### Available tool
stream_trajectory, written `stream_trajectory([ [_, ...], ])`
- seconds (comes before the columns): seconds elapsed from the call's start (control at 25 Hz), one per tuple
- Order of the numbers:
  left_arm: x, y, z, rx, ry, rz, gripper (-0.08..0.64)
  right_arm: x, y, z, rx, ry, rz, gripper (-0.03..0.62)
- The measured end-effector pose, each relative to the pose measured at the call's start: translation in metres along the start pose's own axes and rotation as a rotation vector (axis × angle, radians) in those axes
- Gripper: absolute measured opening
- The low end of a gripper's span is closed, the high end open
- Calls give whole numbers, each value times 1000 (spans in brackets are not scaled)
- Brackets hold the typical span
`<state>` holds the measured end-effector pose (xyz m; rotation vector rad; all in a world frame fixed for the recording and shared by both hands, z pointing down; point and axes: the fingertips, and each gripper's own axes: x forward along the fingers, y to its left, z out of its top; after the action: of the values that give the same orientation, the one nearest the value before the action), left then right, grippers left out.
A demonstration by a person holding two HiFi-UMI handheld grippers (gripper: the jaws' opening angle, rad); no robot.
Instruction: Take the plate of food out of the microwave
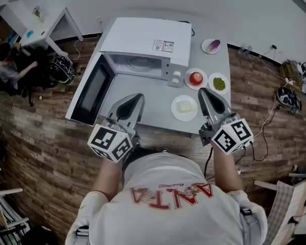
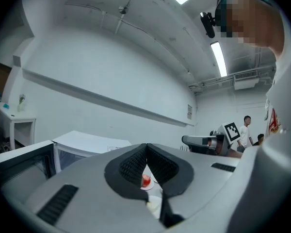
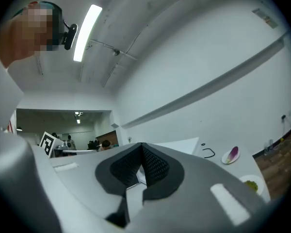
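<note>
microwave door (image 1: 92, 93) open (left), cavity (image 1: 137, 65) clear, plates (image 1: 184, 107) at right

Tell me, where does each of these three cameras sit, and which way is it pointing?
Head view: on the person's head, looking steeply down at the open microwave, the table and its plates; shows the shirt, left gripper and right gripper.
Left gripper view: on the left gripper, looking level along its shut jaws toward the wall; shirt at right.
Right gripper view: on the right gripper, level along its shut jaws; shirt at left.
Shared: head and right gripper views both show the plate of purple food.
</note>
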<state>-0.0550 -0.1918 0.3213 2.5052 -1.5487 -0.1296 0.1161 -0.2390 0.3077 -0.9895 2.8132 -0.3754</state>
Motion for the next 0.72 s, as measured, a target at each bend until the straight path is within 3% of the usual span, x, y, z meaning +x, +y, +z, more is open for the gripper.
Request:
stream_trajectory([
  [0.4, 4, -14, 1, 63, 25, -18, 9, -13, 6, 4, -41, -18, -9, 2],
  [0.72, 4, -15, -1, 60, 21, -3, 9, -18, 0, -3, 65, -27, 14, 2],
])
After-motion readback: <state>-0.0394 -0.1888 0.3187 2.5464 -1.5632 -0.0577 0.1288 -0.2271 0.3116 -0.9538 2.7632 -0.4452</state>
